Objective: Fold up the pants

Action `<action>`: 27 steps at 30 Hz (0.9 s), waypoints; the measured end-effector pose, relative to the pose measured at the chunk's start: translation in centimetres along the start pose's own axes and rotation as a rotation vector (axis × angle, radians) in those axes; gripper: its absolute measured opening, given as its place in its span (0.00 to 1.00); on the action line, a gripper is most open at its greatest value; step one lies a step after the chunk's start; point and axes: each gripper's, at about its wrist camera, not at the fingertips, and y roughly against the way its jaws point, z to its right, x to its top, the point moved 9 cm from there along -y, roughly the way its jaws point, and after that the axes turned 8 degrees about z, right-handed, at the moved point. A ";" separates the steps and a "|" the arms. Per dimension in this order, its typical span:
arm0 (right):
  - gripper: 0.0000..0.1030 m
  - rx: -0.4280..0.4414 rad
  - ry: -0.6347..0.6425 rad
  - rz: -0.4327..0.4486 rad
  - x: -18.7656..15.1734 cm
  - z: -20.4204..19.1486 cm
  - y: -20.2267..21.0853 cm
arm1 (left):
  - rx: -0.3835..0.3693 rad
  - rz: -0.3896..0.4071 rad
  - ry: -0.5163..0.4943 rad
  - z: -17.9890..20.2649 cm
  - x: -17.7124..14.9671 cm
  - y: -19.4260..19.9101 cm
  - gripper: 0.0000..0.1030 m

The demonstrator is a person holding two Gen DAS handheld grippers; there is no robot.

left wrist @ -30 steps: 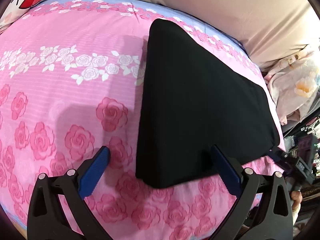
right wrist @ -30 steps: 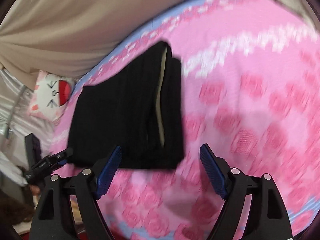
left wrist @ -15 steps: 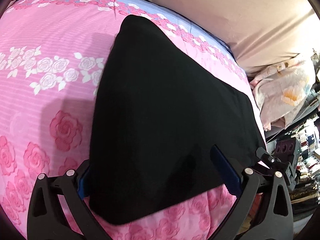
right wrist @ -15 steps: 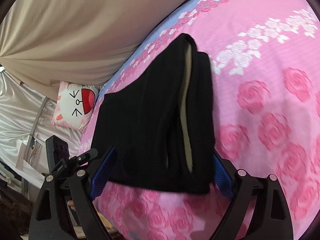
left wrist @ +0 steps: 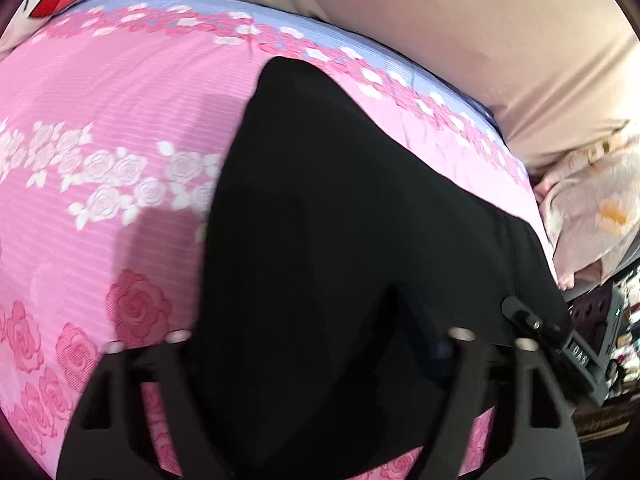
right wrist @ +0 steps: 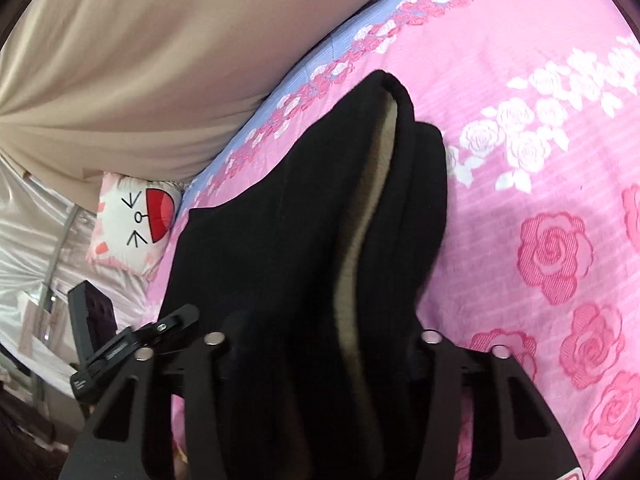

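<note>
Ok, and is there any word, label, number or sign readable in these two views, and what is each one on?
"DAS": white letters on the grey block at the right edge of the left wrist view.
Small white marks on the black clamp at the lower left of the right wrist view: too blurred to read.
The cushion: a drawn face only, no words.

The black pants [left wrist: 360,240] hide both grippers' jaws.

Left gripper [left wrist: 320,360] and right gripper [right wrist: 320,360] angled downward, jaws just closing on cloth
</note>
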 end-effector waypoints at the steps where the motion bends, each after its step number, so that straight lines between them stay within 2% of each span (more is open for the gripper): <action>1: 0.42 -0.008 0.012 0.007 -0.1 -0.2 0.2 | -0.016 -0.002 0.015 -0.4 0.2 0.5 0.45; 2: 0.42 -0.014 0.030 0.020 -0.1 -0.5 0.6 | -0.050 -0.005 0.029 -0.7 0.3 1.1 0.36; 4: 0.41 -0.012 0.047 0.030 -0.2 -1.4 1.1 | -0.101 -0.015 0.048 -0.8 0.5 1.9 0.34; 9: 0.40 -0.011 0.086 0.015 -0.9 -3.0 2.9 | -0.145 -0.024 0.023 0.0 -0.4 4.7 0.33; 14: 0.40 0.003 0.079 -0.036 -3.7 -3.3 6.5 | -0.208 -0.081 0.008 0.9 -3.1 8.3 0.33; 17: 0.40 0.004 0.096 -0.050 -5.4 -4.0 8.2 | -0.219 -0.085 -0.021 1.5 -4.4 10.0 0.33; 22: 0.40 0.034 0.130 -0.035 -7.1 -6.1 11.2 | -0.253 -0.012 -0.094 2.9 -4.5 14.2 0.33; 27: 0.40 0.088 0.194 0.018 -6.0 -9.0 14.3 | -0.288 0.108 -0.197 5.1 -3.4 18.7 0.33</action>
